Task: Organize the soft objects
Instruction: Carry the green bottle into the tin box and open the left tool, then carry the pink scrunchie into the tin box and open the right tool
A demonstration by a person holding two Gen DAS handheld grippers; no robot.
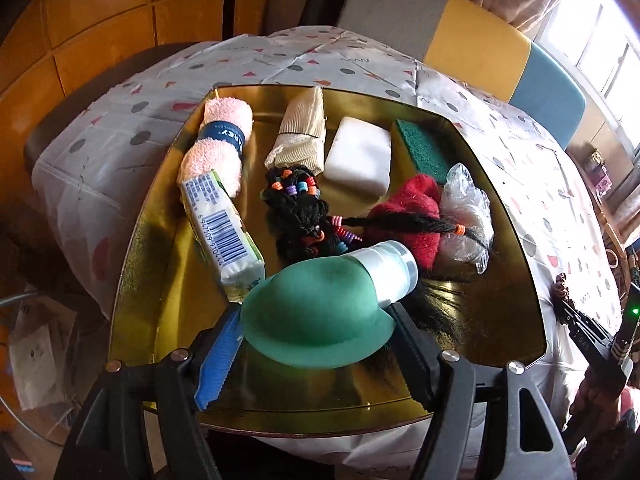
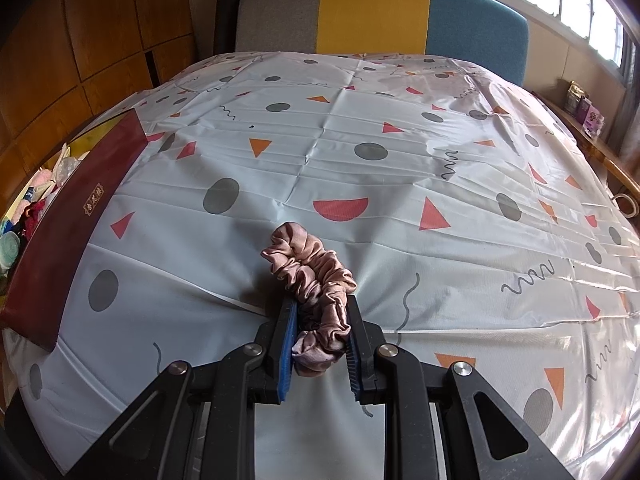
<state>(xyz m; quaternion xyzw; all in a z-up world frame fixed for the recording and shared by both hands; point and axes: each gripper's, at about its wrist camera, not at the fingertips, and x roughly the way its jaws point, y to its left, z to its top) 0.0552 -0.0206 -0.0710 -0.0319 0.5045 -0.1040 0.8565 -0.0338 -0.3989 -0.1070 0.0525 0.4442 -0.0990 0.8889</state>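
Presently your left gripper grasps item one, a green silicone bottle with a translucent cap, its soft body squeezed between the two jaws and held over the near part of the gold tray. Item two, a pink satin scrunchie, sits clenched in your right gripper just above the patterned tablecloth, well apart from the tray's contents. Ranged on the tray beyond the bottle: a black braided hairpiece with coloured beads, one braid trailing across a red fuzzy cloth; a crumpled clear plastic cap touching that cloth on the right; a tissue pack with a barcode lying aslant at the left, its far end overlapping a rolled pink towel with a dark blue band. Along the far edge, left to right after the towel: folded beige ribbed fabric, a white sponge block, and a green scouring pad just beside it. In the right wrist view a dark red box wall runs along the cloth's left side, with soft items partly visible behind it. A chair back in grey, yellow and blue stands past the table's far end.
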